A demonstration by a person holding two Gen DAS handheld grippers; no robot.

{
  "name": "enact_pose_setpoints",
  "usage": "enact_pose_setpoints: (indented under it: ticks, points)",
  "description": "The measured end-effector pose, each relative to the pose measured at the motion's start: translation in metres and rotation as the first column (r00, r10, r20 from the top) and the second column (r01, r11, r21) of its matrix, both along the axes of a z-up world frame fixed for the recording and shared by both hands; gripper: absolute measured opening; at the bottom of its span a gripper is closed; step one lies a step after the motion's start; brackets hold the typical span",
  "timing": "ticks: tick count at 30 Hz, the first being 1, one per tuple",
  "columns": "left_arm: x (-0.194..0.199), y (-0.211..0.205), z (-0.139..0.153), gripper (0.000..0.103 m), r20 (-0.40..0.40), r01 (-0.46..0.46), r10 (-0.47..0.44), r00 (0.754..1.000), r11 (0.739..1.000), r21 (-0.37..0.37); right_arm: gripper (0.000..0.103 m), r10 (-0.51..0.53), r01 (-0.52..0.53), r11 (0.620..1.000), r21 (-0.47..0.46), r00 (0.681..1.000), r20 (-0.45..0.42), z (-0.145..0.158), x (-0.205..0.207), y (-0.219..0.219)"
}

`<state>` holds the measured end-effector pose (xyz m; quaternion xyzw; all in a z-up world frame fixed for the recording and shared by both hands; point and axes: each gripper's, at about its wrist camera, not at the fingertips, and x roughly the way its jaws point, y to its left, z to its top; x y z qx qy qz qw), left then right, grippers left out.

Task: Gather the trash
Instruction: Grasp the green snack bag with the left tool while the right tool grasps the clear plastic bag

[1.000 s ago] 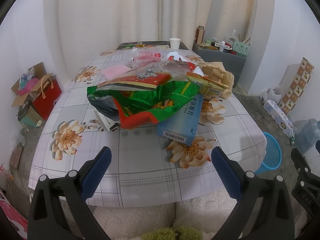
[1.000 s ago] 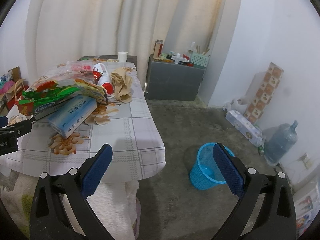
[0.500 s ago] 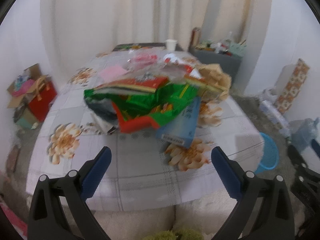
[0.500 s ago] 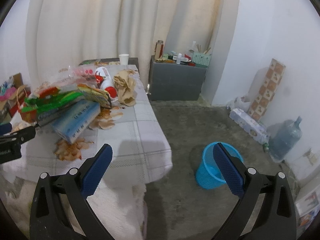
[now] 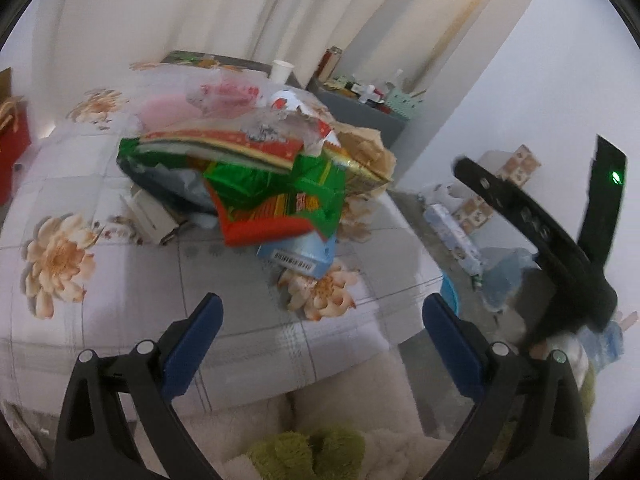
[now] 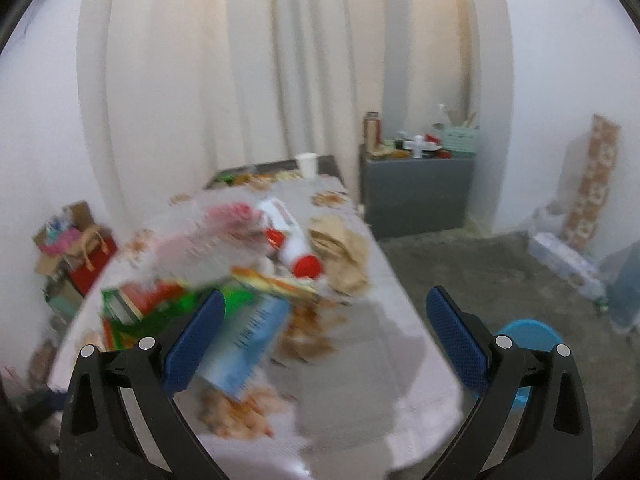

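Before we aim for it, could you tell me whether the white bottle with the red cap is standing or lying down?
Lying down: the white bottle rests on its side among the trash, red cap toward the camera.

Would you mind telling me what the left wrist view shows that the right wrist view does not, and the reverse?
Only the left wrist view shows the other black gripper at its right edge and a white carton beside the pile. Only the right wrist view shows the brown cardboard box of clutter on the floor and most of the blue plastic basket. Both show the floral tablecloth, green and red snack bag, light blue box, crumpled brown paper and white paper cup.
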<state>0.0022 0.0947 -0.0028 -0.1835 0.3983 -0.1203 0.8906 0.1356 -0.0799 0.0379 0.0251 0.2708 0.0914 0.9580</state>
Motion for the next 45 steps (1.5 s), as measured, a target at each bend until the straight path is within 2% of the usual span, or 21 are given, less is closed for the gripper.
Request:
enact_pose_setpoints:
  ticks: [4, 7, 10, 13, 15, 17, 20, 21, 22, 23, 24, 26, 29, 35, 38, 42, 45]
  points:
    - [0.011, 0.015, 0.006, 0.098, 0.032, 0.001, 0.000, 0.999, 0.999, -0.034, 0.096, 0.024, -0.023, 0.997, 0.073, 1.000, -0.020, 0.007, 0.014, 0.001]
    - [0.017, 0.034, 0.019, 0.097, 0.125, -0.036, 0.043, 0.991, 0.998, -0.057, 0.096, 0.038, -0.034, 0.994, 0.108, 0.999, -0.039, 0.011, 0.022, -0.003]
    - [0.022, 0.054, 0.034, 0.098, 0.228, -0.081, 0.087, 0.970, 0.996, -0.038, 0.096, 0.070, -0.060, 0.986, 0.159, 0.996, -0.058, 0.016, 0.030, -0.005]
    - [0.028, 0.075, 0.043, 0.098, 0.288, -0.146, 0.140, 0.947, 0.989, -0.001, 0.095, 0.159, -0.125, 0.947, 0.296, 0.983, -0.094, 0.021, 0.041, -0.004]
    - [0.036, 0.088, 0.045, 0.098, 0.304, -0.195, 0.175, 0.936, 0.980, 0.037, 0.090, 0.254, -0.186, 0.898, 0.398, 0.959, -0.127, 0.021, 0.053, 0.005]
    - [0.047, 0.101, 0.047, 0.095, 0.296, -0.238, 0.212, 0.931, 0.969, 0.057, 0.082, 0.338, -0.222, 0.847, 0.484, 0.926, -0.167, 0.015, 0.065, 0.020]
    - [0.065, 0.121, 0.045, 0.085, 0.283, -0.298, 0.264, 0.922, 0.951, 0.085, 0.069, 0.402, -0.214, 0.800, 0.561, 0.885, -0.235, 0.002, 0.083, 0.038]
    - [0.070, 0.126, 0.042, 0.083, 0.281, -0.312, 0.274, 0.920, 0.944, 0.103, 0.066, 0.411, -0.202, 0.793, 0.575, 0.874, -0.259, -0.002, 0.089, 0.046]
    - [0.078, 0.131, 0.040, 0.076, 0.278, -0.321, 0.278, 0.919, 0.939, 0.124, 0.062, 0.417, -0.186, 0.787, 0.588, 0.863, -0.285, -0.008, 0.094, 0.050]
    - [0.086, 0.136, 0.037, 0.068, 0.270, -0.321, 0.274, 0.923, 0.936, 0.147, 0.061, 0.418, -0.155, 0.789, 0.595, 0.845, -0.333, -0.017, 0.101, 0.055]
    - [0.097, 0.139, 0.032, 0.065, 0.253, -0.319, 0.272, 0.929, 0.932, 0.170, 0.060, 0.414, -0.133, 0.791, 0.597, 0.835, -0.362, -0.023, 0.104, 0.058]
    - [0.113, 0.142, 0.022, 0.054, 0.218, -0.302, 0.258, 0.941, 0.932, 0.200, 0.059, 0.415, -0.080, 0.784, 0.615, 0.804, -0.425, -0.038, 0.110, 0.060]
    - [0.133, 0.144, 0.004, 0.046, 0.140, -0.256, 0.229, 0.963, 0.943, 0.214, 0.058, 0.414, -0.022, 0.778, 0.628, 0.771, -0.484, -0.052, 0.115, 0.061]
    - [0.139, 0.139, -0.010, 0.044, 0.083, -0.231, 0.219, 0.972, 0.952, 0.199, 0.058, 0.413, 0.049, 0.773, 0.632, 0.718, -0.560, -0.072, 0.125, 0.061]
    - [0.141, 0.137, -0.012, 0.043, 0.070, -0.222, 0.213, 0.975, 0.956, 0.192, 0.057, 0.436, 0.074, 0.751, 0.656, 0.690, -0.578, -0.080, 0.128, 0.061]
    - [0.143, 0.134, -0.017, 0.043, 0.044, -0.199, 0.194, 0.980, 0.963, 0.181, 0.053, 0.463, 0.103, 0.713, 0.693, 0.673, -0.577, -0.086, 0.129, 0.059]
    - [0.145, 0.134, -0.021, 0.042, 0.030, -0.193, 0.191, 0.981, 0.965, 0.176, 0.045, 0.482, 0.128, 0.677, 0.725, 0.666, -0.568, -0.090, 0.130, 0.056]
